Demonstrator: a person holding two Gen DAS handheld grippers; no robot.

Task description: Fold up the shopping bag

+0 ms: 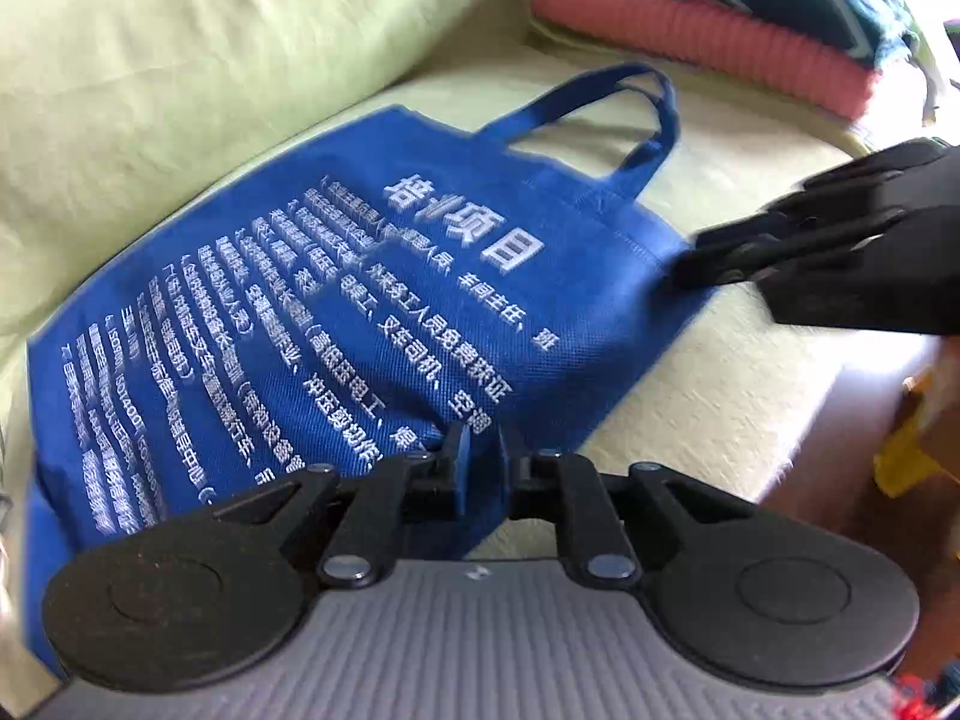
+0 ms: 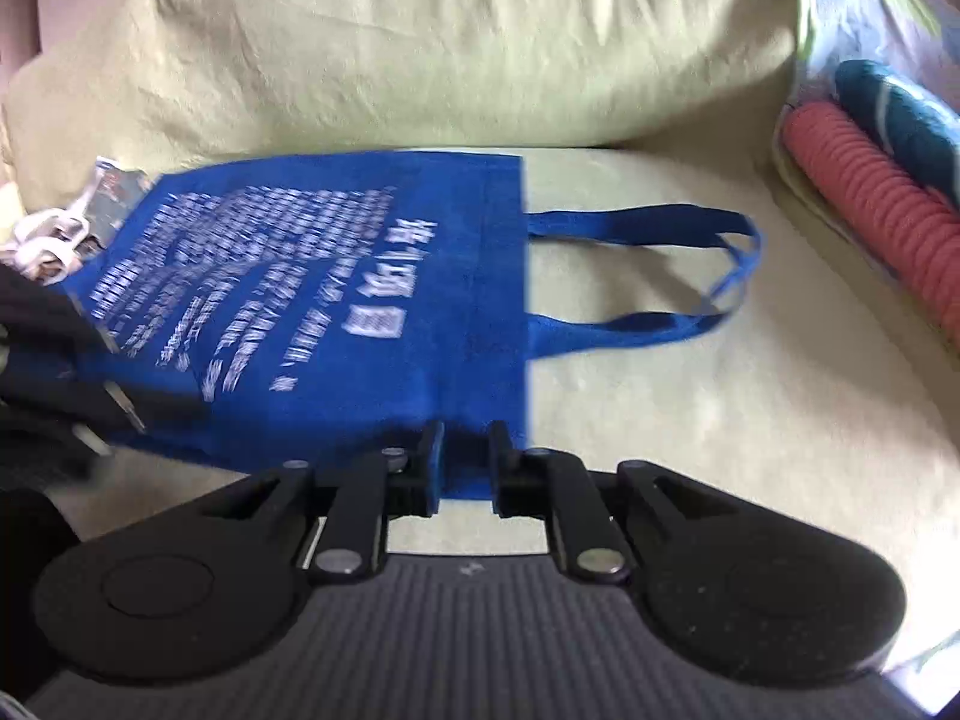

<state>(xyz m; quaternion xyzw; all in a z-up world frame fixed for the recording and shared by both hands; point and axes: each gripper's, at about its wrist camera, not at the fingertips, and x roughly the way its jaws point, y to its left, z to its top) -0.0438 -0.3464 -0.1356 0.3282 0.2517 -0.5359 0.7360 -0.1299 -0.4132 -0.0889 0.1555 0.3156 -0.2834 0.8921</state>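
- The blue shopping bag (image 1: pixel 336 300) lies flat, printed side up, on a pale green sofa seat (image 1: pixel 720 408), with its handles (image 2: pixel 690 276) stretched out flat toward the folded pink and teal cloths (image 2: pixel 870 198) at the seat's far end.
- The left gripper (image 1: pixel 480 462) has a raised pleat of the bag's near edge between its fingers (image 1: pixel 456 468); the narrow gap is filled with blue cloth, so I judge it to be gripping that edge.
- The right gripper (image 2: pixel 467 462) stands at the bag's near corner on the handle side, cloth between its fingers (image 2: pixel 429 468). A slight gap shows beside the fabric, so whether the pads actually press on it I cannot tell.
- Risk: the woven cloth looks thin and slippery; if only one layer is pinched, the lower layer would stay behind and the fold would come out skewed.
- Risk: with one grip loose, lifting would drag the bag sideways instead of folding it.
- Risk: the loose handles may flop out of the fold, or catch under it.
- Pose: both grippers point steeply down and forward at the near edge, side by side, the right one seen from the left view reaching in low across the corner.
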